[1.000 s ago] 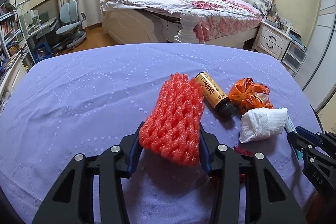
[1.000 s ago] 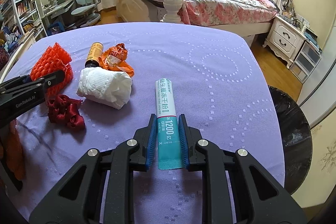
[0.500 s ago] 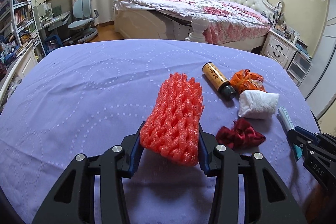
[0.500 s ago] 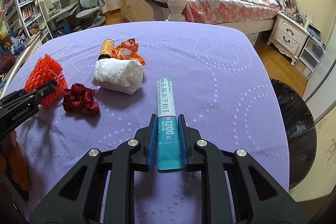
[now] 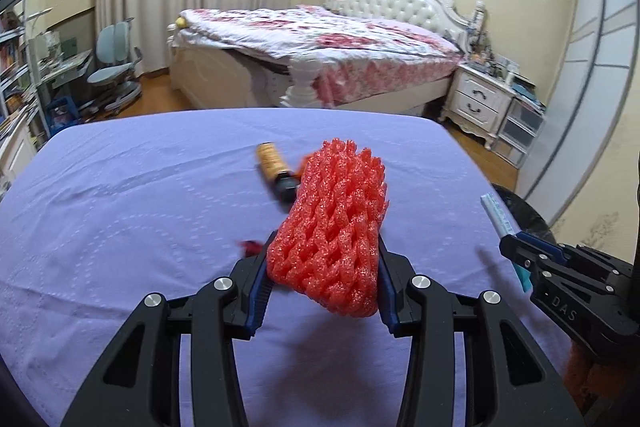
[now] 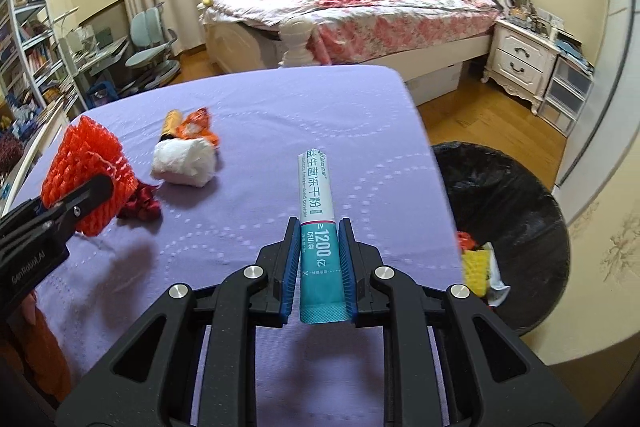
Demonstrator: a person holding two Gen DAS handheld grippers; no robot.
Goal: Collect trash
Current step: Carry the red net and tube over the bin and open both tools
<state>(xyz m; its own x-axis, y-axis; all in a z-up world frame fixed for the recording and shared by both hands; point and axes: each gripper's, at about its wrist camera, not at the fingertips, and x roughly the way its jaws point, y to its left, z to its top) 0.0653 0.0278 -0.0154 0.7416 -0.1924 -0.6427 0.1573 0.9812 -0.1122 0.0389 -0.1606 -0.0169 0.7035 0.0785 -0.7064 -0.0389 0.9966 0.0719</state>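
Your left tongs (image 5: 322, 281) are clamped on the red foam net (image 5: 334, 223), held above the purple surface (image 5: 120, 207). Beyond it lie a brown bottle (image 5: 274, 169), an orange wrapper (image 6: 198, 125), a white tissue wad (image 6: 184, 163) and a dark red ribbon (image 6: 142, 205). Your right tongs (image 6: 320, 267) grip the teal-and-white sachet (image 6: 318, 219) near the surface's right edge, beside the black-lined bin (image 6: 508, 211).

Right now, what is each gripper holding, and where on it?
Left gripper: red foam net, near end. Right gripper: teal sachet, teal end.
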